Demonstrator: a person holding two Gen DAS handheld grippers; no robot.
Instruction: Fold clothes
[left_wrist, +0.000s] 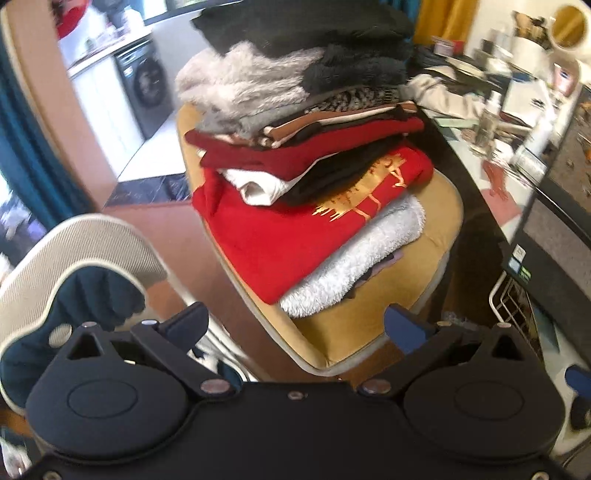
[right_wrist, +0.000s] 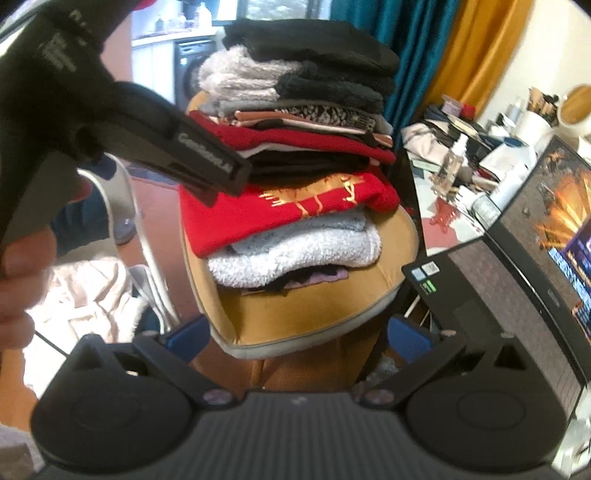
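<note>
Both grippers hang empty with jaws spread wide before a tall stack of folded clothes (left_wrist: 306, 155) piled on a mustard-yellow chair seat (left_wrist: 369, 332). In the left wrist view, the left gripper (left_wrist: 295, 325) frames the seat's near edge between its blue-tipped fingers (left_wrist: 404, 328); the stack lies straight ahead of and above the jaws, its long axis running away from them and slightly to the right. The right gripper (right_wrist: 295, 332) faces the same seat from nearly the same angle, and neither looks clearly nearer; the left tool's black body (right_wrist: 122, 122), held in a person's hand (right_wrist: 22, 280), crosses the right camera's upper left.

Nearest the jaws sits a white fleece (left_wrist: 354, 258) low in the pile, a red sweater with gold print (left_wrist: 295, 229) above it, then darker layers, a grey furry garment (left_wrist: 240, 88) and a black top item (left_wrist: 303, 22). To the right of the jaws, a cluttered table (right_wrist: 443, 221) carries an open laptop (right_wrist: 517, 258). A pale, unfolded cloth (right_wrist: 92, 291) lies left of the right jaws, likely the next candidate for folding.
</note>
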